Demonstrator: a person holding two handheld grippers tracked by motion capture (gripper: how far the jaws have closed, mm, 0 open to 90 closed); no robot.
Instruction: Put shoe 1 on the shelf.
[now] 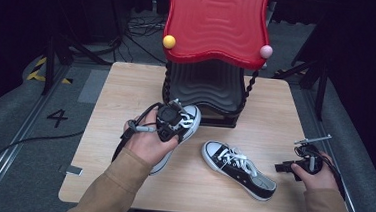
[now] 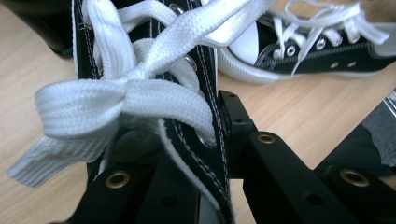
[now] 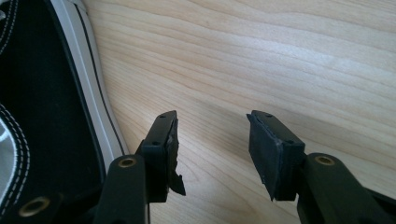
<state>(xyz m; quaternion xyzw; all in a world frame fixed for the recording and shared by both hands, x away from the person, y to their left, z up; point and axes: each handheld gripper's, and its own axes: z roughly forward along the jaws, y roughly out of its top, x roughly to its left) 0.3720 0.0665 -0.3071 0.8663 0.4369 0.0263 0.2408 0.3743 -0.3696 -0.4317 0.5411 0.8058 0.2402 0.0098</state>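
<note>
Tan sleeves (image 1: 121, 176) on both forearms; each black tool (image 3: 212, 154) shows brass rivets, dark jaw pads, and trailing black cable.

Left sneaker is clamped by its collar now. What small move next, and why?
Probably carry it toward the black shelf under the red top. The left gripper is shut on the left sneaker, toe toward the rack; the right gripper, open over bare table, stays beside the second sneaker.

table: light wood (image 1: 127, 81) | floor: grey (image 1: 19, 119) | surroundings: dark
</note>
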